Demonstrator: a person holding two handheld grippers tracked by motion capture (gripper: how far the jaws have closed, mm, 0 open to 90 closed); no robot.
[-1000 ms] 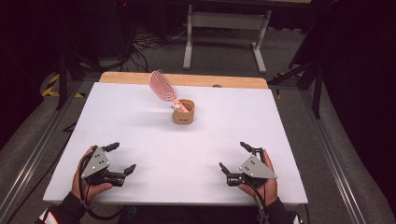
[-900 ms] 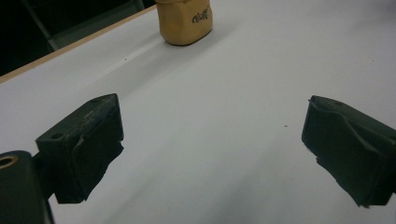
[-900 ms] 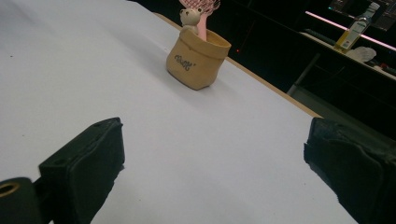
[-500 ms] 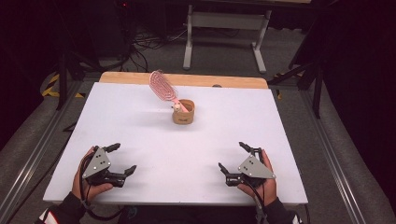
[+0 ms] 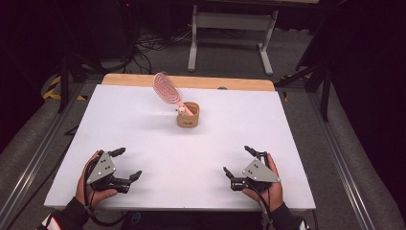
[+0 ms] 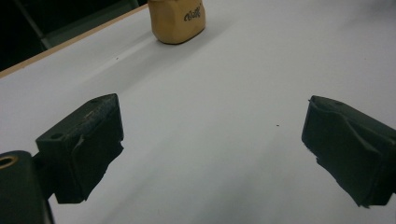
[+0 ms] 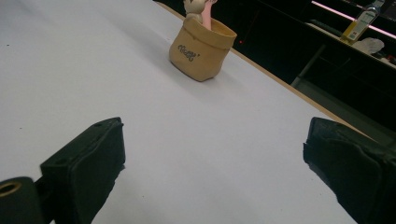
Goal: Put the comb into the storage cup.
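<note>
A small tan pouch [image 5: 188, 116] stands upright near the middle of the white table [image 5: 143, 124], toward its far side. A pink hairbrush [image 5: 166, 88] sticks out of it, its head leaning up and to the left. The pouch [image 6: 178, 18] shows at the top of the left gripper view, and the pouch [image 7: 201, 46] with the brush handle in it shows in the right gripper view. My left gripper [image 5: 127, 164] rests open at the near left of the table. My right gripper [image 5: 238, 161] rests open at the near right. Nothing lies between either pair of jaws.
A wooden strip [image 5: 191, 81] runs along the table's far edge. Beyond it stand a grey metal frame [image 5: 230, 28] and cables on the floor. Metal rails [image 5: 335, 158] flank the table. A bottle [image 7: 357, 21] stands on a dark bench far behind.
</note>
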